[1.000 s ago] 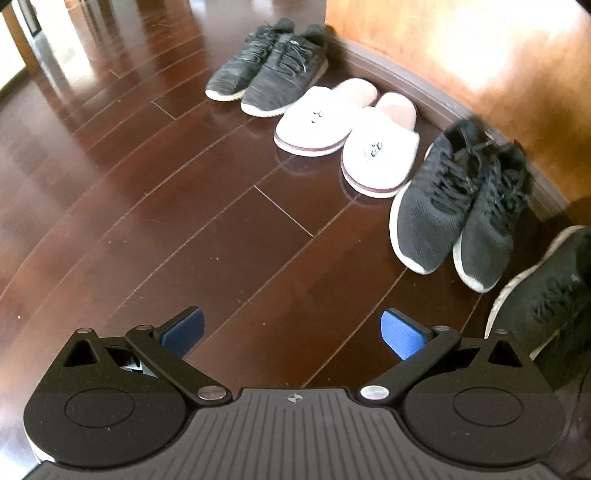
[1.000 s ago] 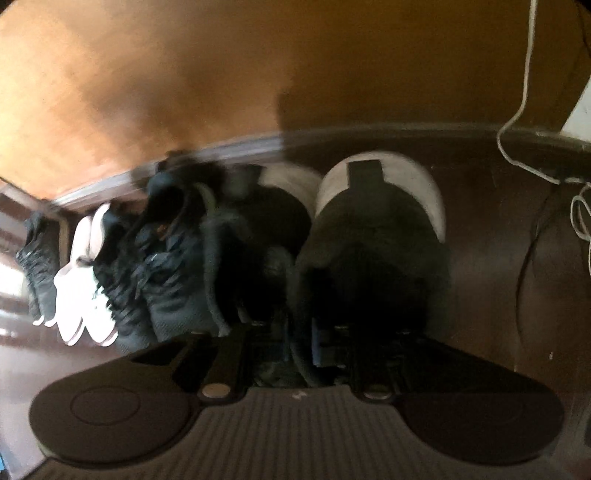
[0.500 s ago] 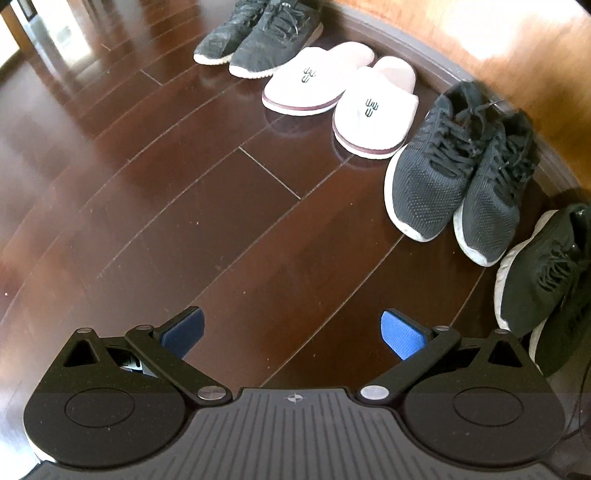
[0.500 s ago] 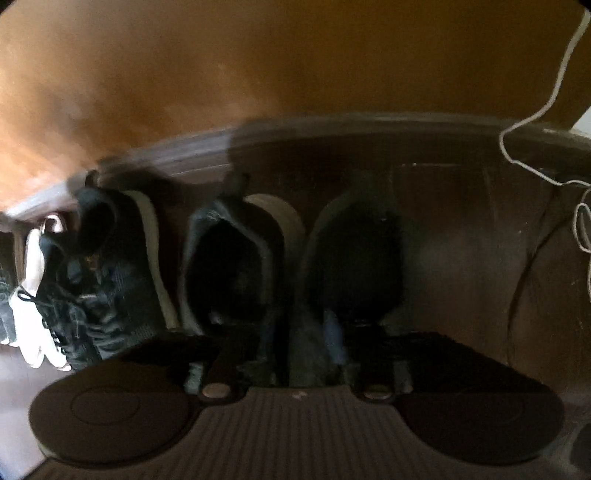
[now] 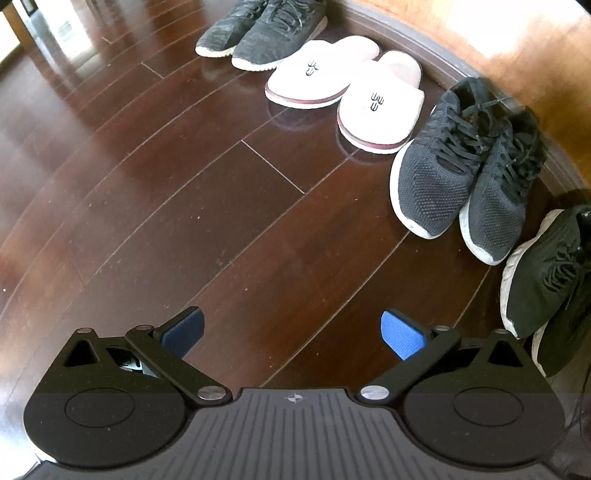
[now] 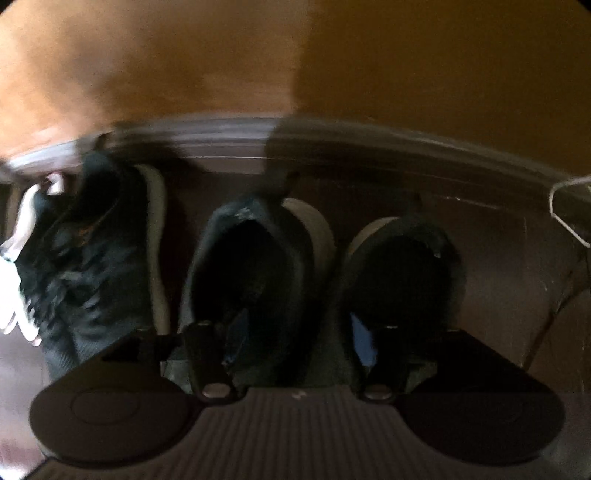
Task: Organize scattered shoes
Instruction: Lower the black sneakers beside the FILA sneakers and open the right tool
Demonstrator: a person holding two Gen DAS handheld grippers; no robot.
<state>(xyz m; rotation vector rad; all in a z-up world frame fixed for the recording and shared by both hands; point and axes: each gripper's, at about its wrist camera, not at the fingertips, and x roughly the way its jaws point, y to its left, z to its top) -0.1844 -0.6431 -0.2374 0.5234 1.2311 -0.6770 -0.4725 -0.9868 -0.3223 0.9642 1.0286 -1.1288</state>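
Landmark: the dark baseboard (image 5: 436,59) at the foot of the orange-brown wall; every pair stood in one row along it, heels toward it.
Grey knit sneakers (image 5: 258,33): far end of the row, side by side, toes pointing away from the baseboard.
White slippers (image 5: 343,88): next along the baseboard, set just beside each other, each with a small dark emblem on top and a maroon sole edge.
Black mesh sneakers (image 5: 465,173): third pair along the baseboard, white-soled, sides touching, laces loose.
Black pair nearest the camera (image 5: 546,284): last in the row, cut off by the right edge of the left wrist view; in the right wrist view its two shoes stood apart with a gap between them, heels close to the baseboard.
Left gripper (image 5: 291,328): hung over bare dark floorboards (image 5: 184,184), well out from the baseboard, blue pads spread wide with nothing between them.
Right gripper (image 6: 295,332): low over that last pair, jaws spread, one finger down in each shoe opening, the inner sides of both shoes between them; the view was dim and blurred, so I could not tell whether anything was pinched.
White cable (image 6: 565,210): on the floor by the baseboard, beyond the last shoe.
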